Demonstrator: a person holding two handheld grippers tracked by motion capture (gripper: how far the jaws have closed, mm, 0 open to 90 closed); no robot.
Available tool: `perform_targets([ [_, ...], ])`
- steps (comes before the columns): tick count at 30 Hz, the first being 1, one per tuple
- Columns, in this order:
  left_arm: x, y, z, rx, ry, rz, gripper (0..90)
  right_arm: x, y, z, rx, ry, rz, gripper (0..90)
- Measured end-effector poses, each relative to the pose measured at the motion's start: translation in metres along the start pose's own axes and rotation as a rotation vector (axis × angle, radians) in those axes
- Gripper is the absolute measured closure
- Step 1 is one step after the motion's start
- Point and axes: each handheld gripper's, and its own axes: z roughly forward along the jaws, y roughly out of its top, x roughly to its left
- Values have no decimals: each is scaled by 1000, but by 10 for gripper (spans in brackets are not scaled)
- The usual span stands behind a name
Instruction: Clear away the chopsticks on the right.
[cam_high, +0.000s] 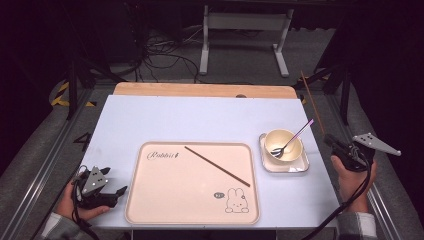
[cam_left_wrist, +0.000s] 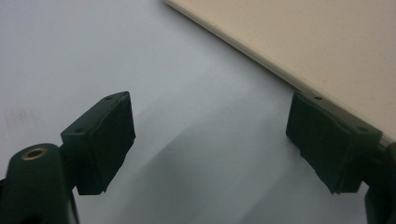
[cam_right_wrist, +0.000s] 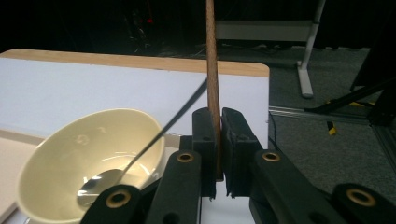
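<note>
Chopstick (cam_right_wrist: 212, 65) in your right gripper (cam_right_wrist: 218, 140) is the thing in hand; the jaws are nipped tight on its lower end, and it stands up from them, rising out of the top of the right gripper view; in the high view it shows as a thin brown line (cam_high: 312, 102) slanting up and away past the table's right edge. Its mate, the second chopstick (cam_high: 216, 165), lies diagonally on the pink tray (cam_high: 150, 200), well apart from you; so my reading is that you are carrying one stick of a pair, most likely to lay it on the tray beside the other. The next move calls for swinging it left over the bowl (cam_high: 282, 143) without knocking the spoon (cam_high: 292, 140) whose handle juts out toward your gripper; then tip the stick down level before you let go, or it will roll.

Your left gripper (cam_high: 112, 192) rests on the white table (cam_high: 200, 120) just beside the tray's left edge, jaws spread wide with nothing between them.

Hard to judge: the stick's upper tip is faint against the dark floor; the square saucer (cam_high: 265, 165) under the bowl is partly covered; the right jaws are too small to read from above.
</note>
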Motion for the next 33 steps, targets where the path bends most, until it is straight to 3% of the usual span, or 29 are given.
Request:
perform_targets([
  [1, 0, 0, 0, -2, 0, 2, 164, 7, 2, -3, -11, 34, 2, 852],
  [3, 0, 0, -1, -3, 1, 2, 163, 10, 2, -4, -10, 45, -3, 852],
  [7, 0, 0, -1, -6, 3, -1, 163, 32, 3, -7, 1, 100, -52, 852],
  [9, 0, 0, -2, -11, 4, 1, 163, 36, 2, -8, 4, 110, -55, 852],
  [16, 0, 0, -4, -25, 3, -1, 163, 72, 1, -10, 14, 213, -97, 852],
  [18, 0, 0, -5, -31, -3, 1, 163, 76, 1, -9, 18, 229, -112, 852],
  [23, 0, 0, -6, -36, 1, -4, 162, 110, -4, 0, 67, 304, -180, 852],
  [33, 1, -1, -9, -44, 0, -3, 162, 151, -21, 19, 174, 396, -285, 851],
])
